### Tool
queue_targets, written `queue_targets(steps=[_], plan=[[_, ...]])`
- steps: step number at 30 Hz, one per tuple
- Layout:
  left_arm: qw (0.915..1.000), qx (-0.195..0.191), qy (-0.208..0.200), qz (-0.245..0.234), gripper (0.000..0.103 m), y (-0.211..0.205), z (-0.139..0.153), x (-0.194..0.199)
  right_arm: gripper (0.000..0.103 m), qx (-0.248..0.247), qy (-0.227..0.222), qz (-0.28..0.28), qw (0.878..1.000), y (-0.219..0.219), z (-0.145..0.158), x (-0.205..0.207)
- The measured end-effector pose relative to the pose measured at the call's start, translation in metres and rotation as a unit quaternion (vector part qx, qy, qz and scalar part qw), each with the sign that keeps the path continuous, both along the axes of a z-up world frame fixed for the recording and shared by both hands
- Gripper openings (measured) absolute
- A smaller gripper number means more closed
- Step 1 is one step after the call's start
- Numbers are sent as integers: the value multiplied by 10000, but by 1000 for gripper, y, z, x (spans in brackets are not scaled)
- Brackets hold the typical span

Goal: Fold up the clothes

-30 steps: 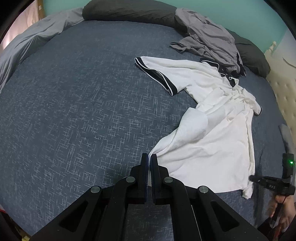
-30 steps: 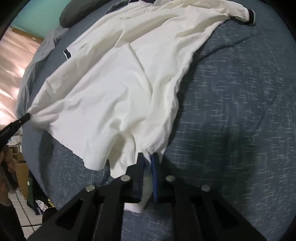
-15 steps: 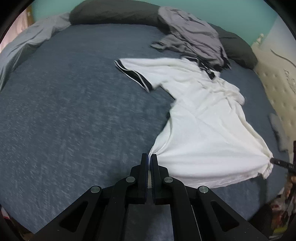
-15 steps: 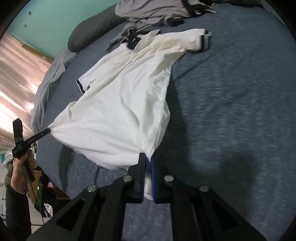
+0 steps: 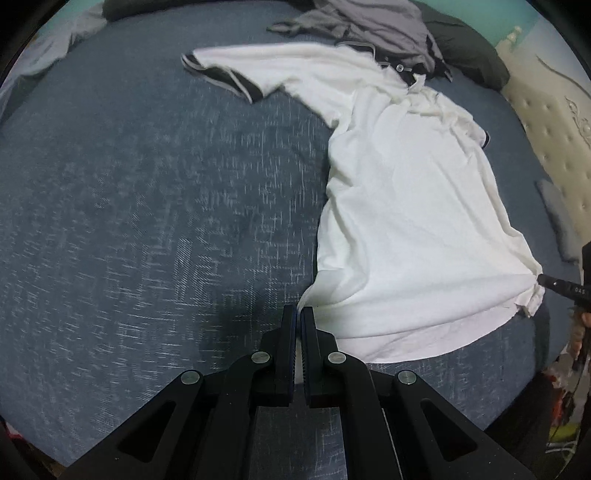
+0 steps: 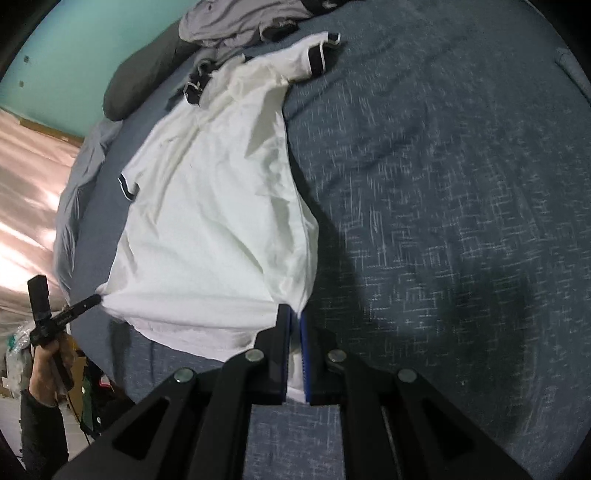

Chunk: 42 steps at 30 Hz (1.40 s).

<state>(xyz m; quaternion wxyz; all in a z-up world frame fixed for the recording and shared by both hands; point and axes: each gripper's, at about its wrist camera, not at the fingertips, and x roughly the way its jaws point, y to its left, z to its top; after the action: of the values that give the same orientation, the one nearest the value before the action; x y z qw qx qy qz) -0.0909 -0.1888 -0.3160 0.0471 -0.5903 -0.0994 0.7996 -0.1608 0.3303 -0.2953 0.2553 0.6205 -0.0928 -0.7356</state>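
- White shirt (image 5: pixel 402 206) lies spread on the blue bed cover (image 5: pixel 147 206), collar toward the grey clothes (image 5: pixel 369 18).
- Left gripper (image 5: pixel 298 314) pinches one hem corner.
- Right gripper (image 6: pixel 294 314) is clamped on the other corner.

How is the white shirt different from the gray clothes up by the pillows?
The white shirt is spread out nearly flat; the gray clothes lie crumpled in a heap. The white shirt has dark bands on its sleeve ends; none show on the gray clothes. The left gripper and right gripper each pinch a bottom corner of the white shirt; nothing holds the gray clothes. Both lie on the blue bed.
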Motion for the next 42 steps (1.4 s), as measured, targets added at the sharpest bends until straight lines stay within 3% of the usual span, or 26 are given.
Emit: queue_targets(steps=[3,10,14,18,25,31,34,38,40,42], plan=[[10000,96,-8,-5,4,-3,-3,0,7,-45,-92,0,9999,-3,-7,-3],[9992,244,219,213,26,-35,12,15,11,88,251,14,9996,6,6,-4],[9991,390,184,56,27,-35,9,26,12,62,244,202,9995,8,11,6],[9982,524,82,-264,29,-17,1,32,28,196,178,534,9982,-3,12,24],[9991,82,-3,-427,31,2,-14,31,30,440,113,487,9978,-8,1,35],[9989,80,-49,-455,31,3,-24,26,30,474,102,525,9974,-14,-5,36],[9986,39,-47,-527,29,7,-24,23,30,740,85,561,9956,-18,-13,34],[9979,-16,-26,-643,8,13,-23,20,29,767,52,536,9956,-16,-22,31],[9977,-30,20,-679,6,14,-17,20,11,700,101,532,9961,-13,-21,29],[9974,-45,66,-715,5,15,-10,20,9,630,151,518,9966,-8,-17,28]])
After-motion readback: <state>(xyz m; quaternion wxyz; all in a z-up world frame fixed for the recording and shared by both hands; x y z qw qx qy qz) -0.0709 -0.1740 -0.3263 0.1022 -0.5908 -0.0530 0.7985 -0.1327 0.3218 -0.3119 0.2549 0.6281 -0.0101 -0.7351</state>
